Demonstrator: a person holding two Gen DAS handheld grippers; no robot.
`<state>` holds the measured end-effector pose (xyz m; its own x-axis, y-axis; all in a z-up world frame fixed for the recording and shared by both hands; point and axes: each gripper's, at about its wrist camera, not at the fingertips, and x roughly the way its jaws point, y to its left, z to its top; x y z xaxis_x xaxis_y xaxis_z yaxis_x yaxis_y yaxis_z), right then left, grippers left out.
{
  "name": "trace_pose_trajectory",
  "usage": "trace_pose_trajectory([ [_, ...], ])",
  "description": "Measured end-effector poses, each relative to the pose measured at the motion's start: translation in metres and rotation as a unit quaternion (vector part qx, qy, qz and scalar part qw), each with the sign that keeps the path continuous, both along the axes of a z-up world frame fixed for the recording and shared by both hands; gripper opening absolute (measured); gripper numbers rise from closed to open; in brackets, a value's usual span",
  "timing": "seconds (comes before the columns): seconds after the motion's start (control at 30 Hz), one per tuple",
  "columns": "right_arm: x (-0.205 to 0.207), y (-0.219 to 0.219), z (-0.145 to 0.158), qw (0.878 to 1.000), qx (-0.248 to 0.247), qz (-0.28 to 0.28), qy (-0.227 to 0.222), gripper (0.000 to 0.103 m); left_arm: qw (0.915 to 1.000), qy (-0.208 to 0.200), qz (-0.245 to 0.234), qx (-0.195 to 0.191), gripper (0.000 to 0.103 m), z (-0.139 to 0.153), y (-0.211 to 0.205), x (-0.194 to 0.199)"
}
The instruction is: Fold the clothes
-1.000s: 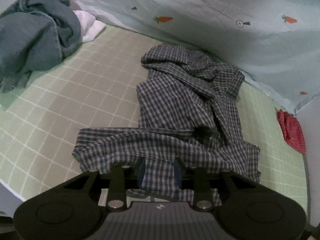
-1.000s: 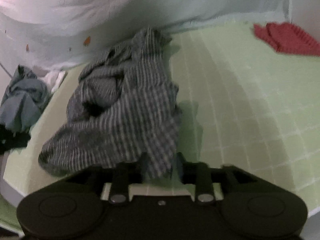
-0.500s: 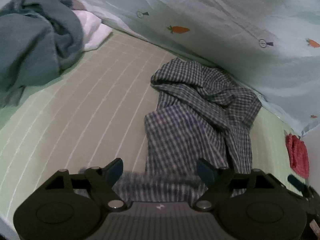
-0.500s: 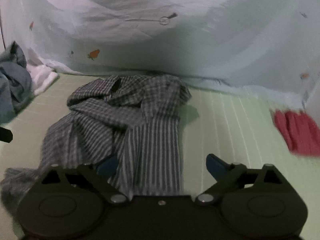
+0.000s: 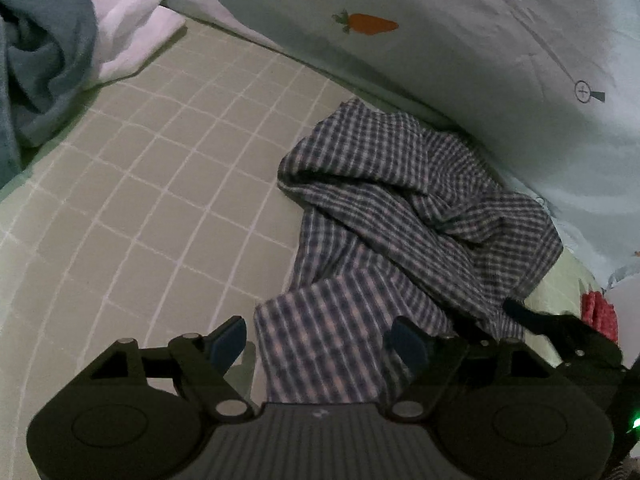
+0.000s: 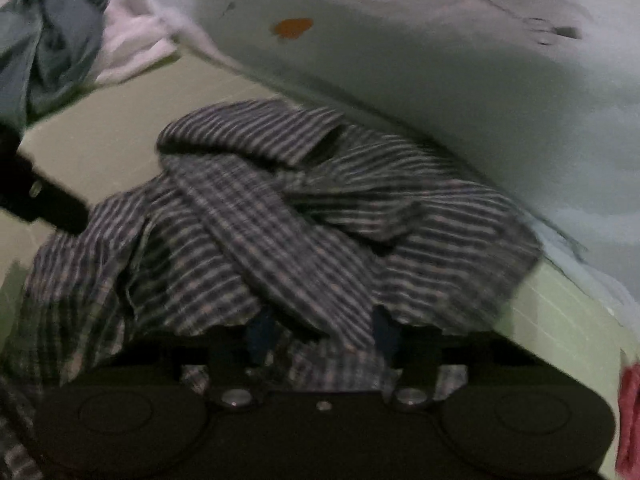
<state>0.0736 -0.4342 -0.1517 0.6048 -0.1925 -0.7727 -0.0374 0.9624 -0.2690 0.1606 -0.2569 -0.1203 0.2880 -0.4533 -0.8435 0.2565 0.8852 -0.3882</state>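
You are holding the left gripper (image 5: 320, 340) with its fingers spread wide over the near edge of the checked shirt (image 5: 400, 220), pinching nothing; the right gripper (image 6: 320, 336) is pushing in under a draped fold of that shirt, and with the view blurred and cloth covering the fingertips, I cannot tell whether its fingers are closing on fabric or merely standing apart around it. The shirt is lying crumpled on the green grid-pattern sheet (image 5: 160, 200), bunched at the far right against the carrot-print quilt (image 5: 440, 40), with twisted folds crossing over each other; it is not lying folded now. A heap of blue-grey cloth (image 5: 44, 52) and a white garment (image 5: 128, 40) are sitting at the far left; something red (image 5: 600, 312) is lying at the right edge.

The risk here is catching several layers at once; the overlapping twists are hiding which edge belongs to which part, so lifting could be dragging the whole bundle instead of opening it. The two grippers are also working close together; closing them blind could be snagging one against the other.
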Motion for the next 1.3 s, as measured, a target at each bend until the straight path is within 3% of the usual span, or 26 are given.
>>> trace_pose_trajectory([
  [0.1, 0.004, 0.007, -0.005, 1.0, -0.001, 0.02, 0.002, 0.025, 0.9998, -0.003, -0.02, -0.002, 0.051, -0.007, -0.004, 0.005],
  [0.17, 0.001, 0.008, -0.003, 1.0, -0.003, 0.021, -0.012, 0.014, 0.9994, -0.006, -0.033, 0.006, 0.008, -0.01, -0.009, 0.003],
  [0.2, -0.001, 0.007, 0.0, 1.0, 0.0, 0.018, -0.022, 0.01, 0.9992, -0.007, -0.038, 0.009, 0.002, -0.011, -0.01, 0.001],
  [0.4, -0.028, -0.025, 0.031, 0.994, 0.026, -0.06, -0.089, 0.0, 0.999, -0.035, 0.019, 0.022, 0.0, -0.003, 0.02, 0.0],
  [0.53, -0.059, -0.068, 0.053, 0.979, 0.029, -0.153, -0.129, 0.0, 0.9959, -0.049, 0.064, 0.041, 0.0, 0.005, 0.048, 0.005],
  [0.67, -0.067, -0.091, 0.053, 0.976, 0.034, -0.183, -0.111, 0.004, 0.9942, -0.051, 0.078, 0.053, 0.0, 0.01, 0.061, 0.006],
  [0.7, -0.064, -0.088, 0.051, 0.978, 0.039, -0.178, -0.103, 0.009, 0.994, -0.05, 0.078, 0.058, 0.001, 0.009, 0.058, 0.004],
  [0.77, -0.055, -0.073, 0.047, 0.982, 0.041, -0.153, -0.101, 0.022, 0.9938, -0.048, 0.074, 0.068, 0.028, 0.009, 0.051, 0.002],
  [0.8, -0.047, -0.062, 0.045, 0.985, 0.042, -0.136, -0.101, 0.038, 0.9935, -0.047, 0.074, 0.072, 0.035, 0.009, 0.048, 0.0],
  [0.83, -0.039, -0.05, 0.042, 0.987, 0.044, -0.118, -0.102, 0.046, 0.9932, -0.046, 0.076, 0.075, 0.053, 0.007, 0.045, -0.002],
  [0.87, -0.03, -0.039, 0.04, 0.989, 0.045, -0.097, -0.097, 0.046, 0.9928, -0.045, 0.078, 0.078, 0.07, 0.006, 0.043, -0.003],
  [0.93, -0.011, -0.016, 0.035, 0.993, 0.047, -0.055, -0.088, 0.051, 0.9921, -0.043, 0.082, 0.085, 0.082, 0.004, 0.04, -0.004],
  [1.03, 0.016, 0.019, 0.029, 0.996, 0.043, -0.003, -0.082, 0.064, 0.9902, -0.038, 0.091, 0.099, 0.088, -0.002, 0.038, -0.003],
  [1.3, 0.08, 0.071, 0.005, 0.994, 0.072, 0.066, -0.052, 0.066, 0.9813, -0.012, 0.144, 0.127, 0.092, -0.019, 0.063, 0.002],
])
